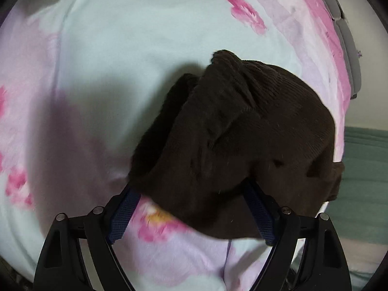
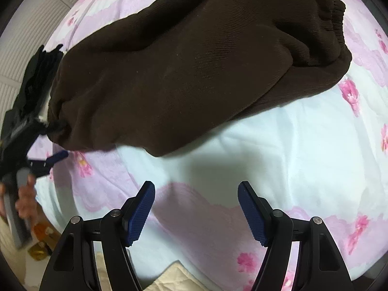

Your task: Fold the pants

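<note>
In the right wrist view, at the far left edge of the frame, the left gripper [image 2: 52, 143] is meeting the end of the single pair of dark brown ribbed knit pants [image 2: 184, 72], its one visible blue-padded finger lying just below the cloth. The pants are stretching from there across the upper middle to the gathered elastic band at the upper right, lying on one pale blue bedspread with pink flowers [image 2: 278, 145]. At lower centre the right gripper [image 2: 196, 208] is hovering over bare bedspread, its fingers standing wide apart and holding nothing, well apart from the pants.

In the left wrist view the left gripper [image 1: 191, 208] is sitting at bottom centre with its fingers spread wide, and the pants [image 1: 242, 133] are bunching up over and between them, hiding the tips; the jaws do not look closed on the cloth, though whether they are pinching any of it is hidden.

The fold would likely go best if the left fingers close firmly on the whole thickness of that end, lift it low and carry it evenly toward the elastic band, while the right gripper is pinning or smoothing the middle.

Counted: one pair of pants, one bedspread, two grippers.
</note>
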`<action>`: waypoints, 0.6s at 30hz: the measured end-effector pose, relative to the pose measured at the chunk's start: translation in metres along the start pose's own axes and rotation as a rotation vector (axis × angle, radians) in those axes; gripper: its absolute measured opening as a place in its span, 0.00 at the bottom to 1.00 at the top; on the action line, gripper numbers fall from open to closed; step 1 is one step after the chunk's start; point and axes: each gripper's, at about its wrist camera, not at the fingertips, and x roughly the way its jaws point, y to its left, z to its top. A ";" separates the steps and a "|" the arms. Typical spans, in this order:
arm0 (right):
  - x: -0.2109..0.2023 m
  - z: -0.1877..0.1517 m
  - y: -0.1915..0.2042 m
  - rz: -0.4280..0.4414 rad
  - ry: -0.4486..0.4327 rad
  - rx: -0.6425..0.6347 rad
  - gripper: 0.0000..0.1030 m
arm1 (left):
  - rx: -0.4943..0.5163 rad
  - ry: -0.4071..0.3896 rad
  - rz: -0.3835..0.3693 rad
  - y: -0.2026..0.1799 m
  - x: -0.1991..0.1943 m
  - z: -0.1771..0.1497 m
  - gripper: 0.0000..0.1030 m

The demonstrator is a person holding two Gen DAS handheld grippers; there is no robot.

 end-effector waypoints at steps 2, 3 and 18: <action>0.002 -0.001 0.004 -0.004 0.001 -0.016 0.69 | 0.010 0.004 0.031 -0.007 0.004 0.006 0.62; 0.003 -0.001 0.006 0.006 0.003 -0.019 0.69 | 0.004 0.013 0.058 -0.011 0.004 0.009 0.60; -0.014 0.039 0.035 0.155 -0.114 -0.079 0.64 | 0.212 -0.130 0.025 -0.098 -0.121 0.038 0.29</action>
